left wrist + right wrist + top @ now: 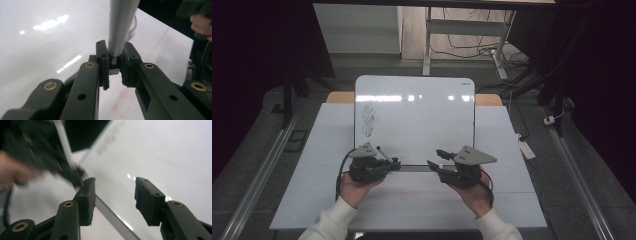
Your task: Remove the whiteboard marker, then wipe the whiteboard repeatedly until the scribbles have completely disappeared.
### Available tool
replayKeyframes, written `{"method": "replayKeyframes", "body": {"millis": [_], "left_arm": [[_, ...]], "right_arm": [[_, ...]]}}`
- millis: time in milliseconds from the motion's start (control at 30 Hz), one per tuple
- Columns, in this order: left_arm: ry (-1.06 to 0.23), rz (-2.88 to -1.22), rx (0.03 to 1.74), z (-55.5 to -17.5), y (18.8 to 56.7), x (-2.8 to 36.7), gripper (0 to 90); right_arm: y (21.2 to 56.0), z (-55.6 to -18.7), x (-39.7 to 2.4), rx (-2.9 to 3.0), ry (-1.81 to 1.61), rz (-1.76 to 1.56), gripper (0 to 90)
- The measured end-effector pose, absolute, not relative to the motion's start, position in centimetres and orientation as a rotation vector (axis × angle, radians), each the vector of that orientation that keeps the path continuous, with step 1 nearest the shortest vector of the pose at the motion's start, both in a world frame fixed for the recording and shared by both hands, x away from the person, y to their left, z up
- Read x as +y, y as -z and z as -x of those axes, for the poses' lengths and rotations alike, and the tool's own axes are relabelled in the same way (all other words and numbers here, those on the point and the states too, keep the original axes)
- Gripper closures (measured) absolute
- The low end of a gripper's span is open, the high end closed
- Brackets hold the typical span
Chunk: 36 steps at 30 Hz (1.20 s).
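The left gripper (115,67) clamps the grey, round-barrelled marker pen (121,27), which rises from between its jaws. The right gripper (115,195), just beside it, has its jaws apart with nothing between them. Beyond both lies the glossy white rectangular whiteboard (422,125), with dark scribbles (368,121) far left.

Grey floor (257,150), desk legs (428,45), cables (472,50)
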<state>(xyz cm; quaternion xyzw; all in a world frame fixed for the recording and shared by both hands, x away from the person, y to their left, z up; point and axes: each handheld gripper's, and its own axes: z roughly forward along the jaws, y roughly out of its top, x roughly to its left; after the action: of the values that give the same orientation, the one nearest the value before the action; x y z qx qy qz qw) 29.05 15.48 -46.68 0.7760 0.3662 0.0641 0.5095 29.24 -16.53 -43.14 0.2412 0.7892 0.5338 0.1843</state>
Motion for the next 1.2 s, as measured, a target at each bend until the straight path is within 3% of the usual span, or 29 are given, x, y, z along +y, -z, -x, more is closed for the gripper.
{"method": "replayKeyframes", "body": {"millis": [267, 467, 867, 1200], "left_arm": [[-0.252, -1.791, 0.934, -29.7, 45.6, 18.7, 77.7], [-0.325, -1.733, 0.959, -30.9, 44.1, 20.5, 77.6], [-0.437, -1.674, 1.018, -35.0, 40.4, 23.1, 77.7], [-0.515, -1.655, 1.082, -40.1, 40.1, 24.1, 77.7]], "right_arm": [[47.5, -28.5, -25.2, 2.218, -1.33, -0.866, 48.6], [48.8, -28.2, -28.0, 2.197, -1.295, -0.938, 47.7], [50.1, -28.9, -28.8, 2.201, -1.249, -0.961, 46.3], [50.3, -29.0, -28.7, 2.211, -1.227, -0.958, 45.6]]}}
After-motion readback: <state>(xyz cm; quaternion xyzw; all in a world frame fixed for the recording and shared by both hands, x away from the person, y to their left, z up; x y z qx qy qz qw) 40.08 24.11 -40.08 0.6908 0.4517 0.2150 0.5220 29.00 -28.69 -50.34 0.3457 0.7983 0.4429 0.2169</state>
